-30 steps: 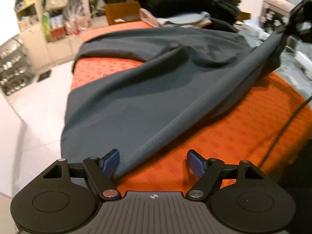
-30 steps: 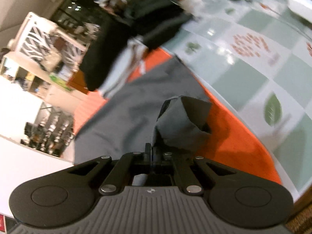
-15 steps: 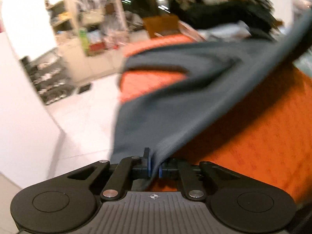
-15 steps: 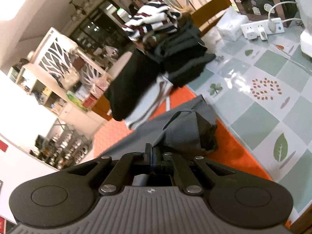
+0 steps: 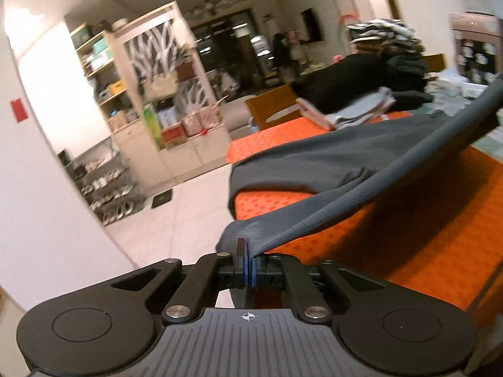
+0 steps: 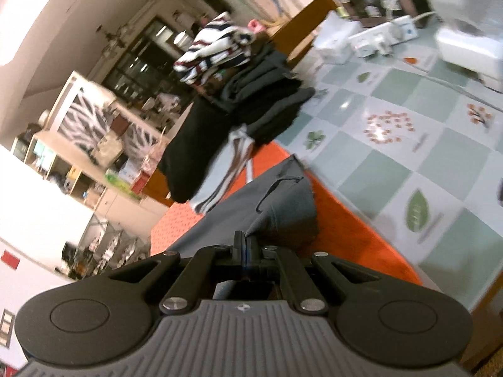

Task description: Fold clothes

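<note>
1. Left wrist view: the left gripper [image 5: 248, 262] has its blue pads pressed together on a corner of the grey garment [image 5: 314, 160]; the cloth rises off the orange mat [image 5: 408, 220], its edge drawn taut toward the upper right; the step looks like lifting an edge for a fold.
2. Right wrist view: the right gripper [image 6: 243, 251] pinches another bunch of that garment [image 6: 283, 207]; next, both ends must travel together; no containers show, only a clothes pile [image 6: 251, 94] beyond.

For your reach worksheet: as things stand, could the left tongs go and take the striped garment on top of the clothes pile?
Probably not yet. The left tongs are shut on the grey garment, and the striped garment tops the pile at the far end of the orange cloth, beyond it.
</note>
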Demonstrator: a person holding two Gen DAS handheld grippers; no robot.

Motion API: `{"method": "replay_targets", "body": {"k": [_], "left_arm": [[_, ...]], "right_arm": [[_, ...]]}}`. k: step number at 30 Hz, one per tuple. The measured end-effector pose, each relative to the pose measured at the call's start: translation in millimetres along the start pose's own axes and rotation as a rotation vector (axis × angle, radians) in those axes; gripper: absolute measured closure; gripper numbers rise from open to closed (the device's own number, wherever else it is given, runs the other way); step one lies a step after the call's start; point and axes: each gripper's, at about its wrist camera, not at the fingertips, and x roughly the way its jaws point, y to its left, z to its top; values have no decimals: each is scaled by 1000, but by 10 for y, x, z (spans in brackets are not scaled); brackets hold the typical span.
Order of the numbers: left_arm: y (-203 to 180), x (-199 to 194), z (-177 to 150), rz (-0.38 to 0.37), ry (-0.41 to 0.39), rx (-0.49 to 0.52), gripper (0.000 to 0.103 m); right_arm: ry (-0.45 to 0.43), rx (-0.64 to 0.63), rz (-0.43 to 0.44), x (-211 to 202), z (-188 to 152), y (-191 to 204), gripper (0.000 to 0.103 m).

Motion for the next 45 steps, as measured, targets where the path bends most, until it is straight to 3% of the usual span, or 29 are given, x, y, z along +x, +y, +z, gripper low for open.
{"method": "replay_targets", "body": {"k": [7, 11, 15, 20, 25, 30, 33, 37, 45], "left_arm": [[23, -429, -244, -109, -1, 40, 99], [48, -666, -393, -168, 2, 58, 99], [204, -731, -412, -132, -5, 11, 99], [399, -544, -122, -70, -40, -28, 99], [421, -42, 393, -30, -67, 4, 98], [372, 774, 907, -33, -3, 14, 98], [304, 1378, 1067, -58, 87, 7, 98], [172, 1995, 1243, -69, 149, 51, 98], [-23, 2830, 1631, -100, 181, 158, 97]], "right_arm": [[-90, 122, -54, -568, -348, -346, 102], [-95, 169, -109, -860, -627, -506, 102], [-41, 213, -147, -980, -882, -644, 102], [-8, 198, -139, -807, -946, -548, 102], [-17, 188, -93, -448, -691, -386, 102], [9, 214, -94, 211, -336, -322, 102], [45, 262, -117, 662, -152, -393, 102], [92, 314, -159, 1195, 3, -501, 102], [137, 387, -233, 1759, 184, -655, 102]]}}
